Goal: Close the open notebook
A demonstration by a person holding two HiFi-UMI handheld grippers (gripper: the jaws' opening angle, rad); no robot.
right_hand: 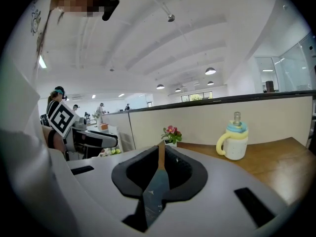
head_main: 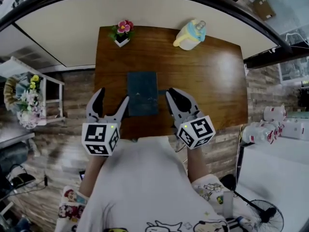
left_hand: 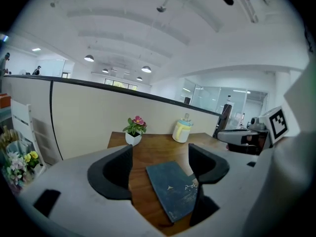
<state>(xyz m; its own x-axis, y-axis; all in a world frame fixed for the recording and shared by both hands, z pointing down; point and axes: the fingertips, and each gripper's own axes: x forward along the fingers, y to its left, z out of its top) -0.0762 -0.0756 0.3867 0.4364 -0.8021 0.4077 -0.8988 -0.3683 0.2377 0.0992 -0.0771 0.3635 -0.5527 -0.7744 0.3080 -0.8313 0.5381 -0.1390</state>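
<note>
Backed at 12 o'clock by a long beige partition [head_main: 145,11]. Below it in the head view, a brown wooden table [head_main: 212,76], glossy, reaching down towards 6 o'clock. At 7 o'clock of the table's middle, the left gripper [head_main: 113,96], released: jaws spread wide with nothing between the pads, only the tabletop and the book seen beyond them in the left gripper view. At 5 o'clock, the right gripper [head_main: 171,94], clenched on nothing: jaws drawn together to a thin slit in the right gripper view, a sliver of dark cover showing through it. Between the two grippers, just short of the table's centre towards 6 o'clock, the notebook [head_main: 142,93]: closed, lying flat, dark teal cover up, long sides running 12 to 6. Both jaw tips just beside its long edges; contact impossible to judge. At 1 o'clock near the far edge, a yellow-handled lidded cup [head_main: 189,34], upright. At 11 o'clock, a small white pot with a pink flower [head_main: 122,32], well apart from the cup.
</note>
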